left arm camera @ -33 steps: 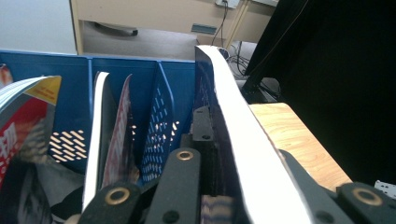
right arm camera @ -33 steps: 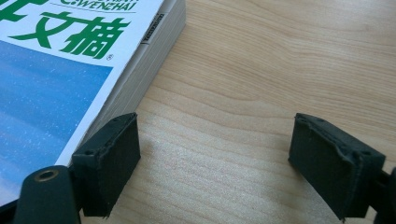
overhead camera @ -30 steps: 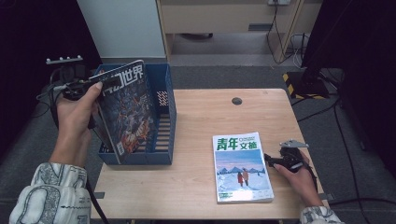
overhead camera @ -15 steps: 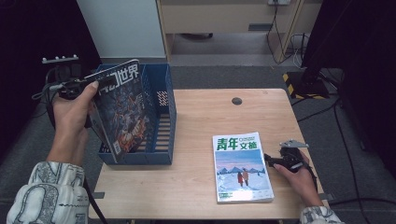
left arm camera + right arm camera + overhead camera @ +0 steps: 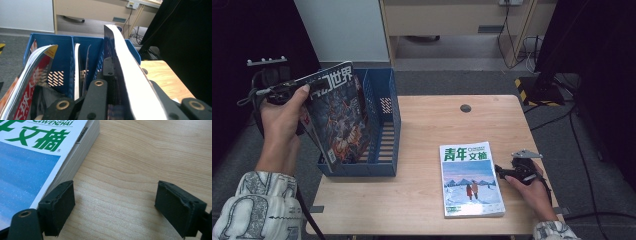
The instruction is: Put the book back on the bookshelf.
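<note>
My left gripper (image 5: 282, 93) is shut on the top corner of a dark illustrated magazine (image 5: 339, 117). The magazine hangs tilted, its lower end inside the blue file box (image 5: 394, 125). In the left gripper view its white page edge (image 5: 125, 65) runs up between the jaws of the left gripper (image 5: 117, 75). A second magazine with a green title and a snowy cover (image 5: 471, 177) lies flat on the wooden table (image 5: 422, 200). My right gripper (image 5: 502, 171) rests open on the table just right of it. In the right gripper view the right gripper (image 5: 115, 205) has bare wood between its pads, beside the magazine's edge (image 5: 75, 162).
The blue box has dividers and holds other magazines, among them a red-covered one (image 5: 30, 82) at the left. A round cable hole (image 5: 466, 108) sits at the table's far side. Cabinets and cables stand on the floor beyond the table.
The left hand has tipped the dark magazine a little further left and lower over the box. The right hand has kept still.
</note>
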Tool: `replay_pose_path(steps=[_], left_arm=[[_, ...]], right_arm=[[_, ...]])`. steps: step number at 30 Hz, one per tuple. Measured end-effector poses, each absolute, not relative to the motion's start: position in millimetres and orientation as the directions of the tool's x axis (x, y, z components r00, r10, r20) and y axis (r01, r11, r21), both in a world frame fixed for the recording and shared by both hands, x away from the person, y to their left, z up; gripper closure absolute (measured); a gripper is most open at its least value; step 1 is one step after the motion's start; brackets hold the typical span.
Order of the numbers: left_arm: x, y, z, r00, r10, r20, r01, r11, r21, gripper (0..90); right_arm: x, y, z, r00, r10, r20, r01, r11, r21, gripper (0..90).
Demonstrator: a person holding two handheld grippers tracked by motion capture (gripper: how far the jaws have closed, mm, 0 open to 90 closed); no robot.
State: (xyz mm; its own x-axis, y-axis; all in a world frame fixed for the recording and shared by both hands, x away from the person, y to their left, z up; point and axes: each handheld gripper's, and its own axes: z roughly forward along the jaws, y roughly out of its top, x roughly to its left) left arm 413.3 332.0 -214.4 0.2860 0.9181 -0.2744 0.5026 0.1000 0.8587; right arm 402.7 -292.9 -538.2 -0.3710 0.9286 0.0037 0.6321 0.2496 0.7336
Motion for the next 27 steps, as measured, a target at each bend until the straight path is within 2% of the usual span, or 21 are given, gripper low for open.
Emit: replay_pose_path(steps=[14, 27], left_arm=[[443.9, 328.8, -225.6, 0.258, 0.942, -0.216, 0.51, 0.057, 0.859, 82.2], [461.0, 308.5, -238.1, 0.251, 0.942, -0.221, 0.494, 0.071, 0.867, 82.2]], right_arm=[[400.9, -293.5, -538.1, -0.367, 0.93, 0.005, 0.636, 0.247, 0.731, 16.3], [400.3, -293.4, -538.1, -0.366, 0.93, 0.011, 0.637, 0.242, 0.732, 16.2]])
